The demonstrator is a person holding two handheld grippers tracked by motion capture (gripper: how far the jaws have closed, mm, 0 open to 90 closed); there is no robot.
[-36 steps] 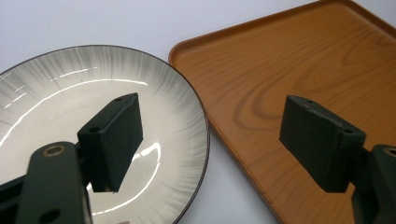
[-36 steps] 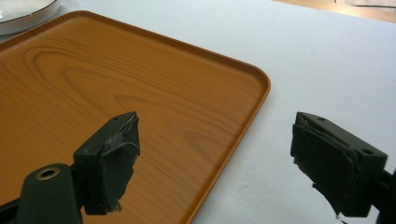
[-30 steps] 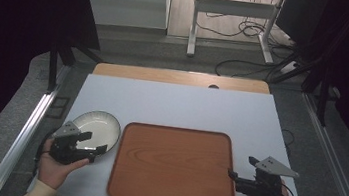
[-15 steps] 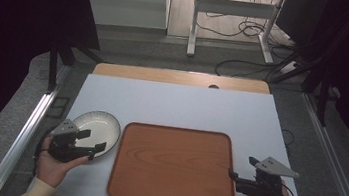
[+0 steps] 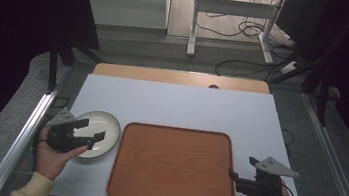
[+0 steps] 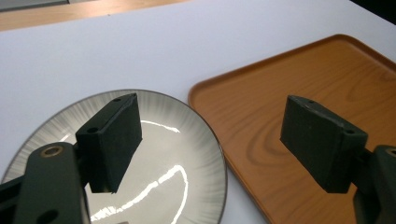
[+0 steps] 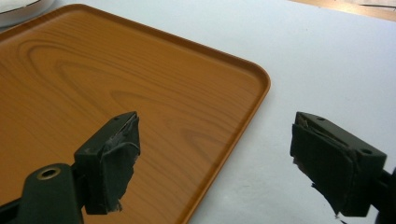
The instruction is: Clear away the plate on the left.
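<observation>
Early stage: nothing gripped, nothing moved. Left claw (image 5: 91, 135) wide open, poised over plate (image 5: 104, 130), one jaw above its bowl, the other toward tray (image 5: 174, 166). Plate on white surface (image 5: 171, 105), just beside tray's left edge; round, glazed, glossy, faintly rayed rim. Tray empty; rounded rectangle, wood-grain finish, raised lip. Right claw (image 5: 234, 178) open, idle at tray's right edge. Remaining, by judgement: grip plate, lift, likely place on tray.

We have open white table (image 5: 171, 105) beyond the tray (image 5: 174, 163), free to cross. The plate (image 5: 103, 129) sits just beside the tray's left edge, tight gap. Bare strip right of the tray is passable.
</observation>
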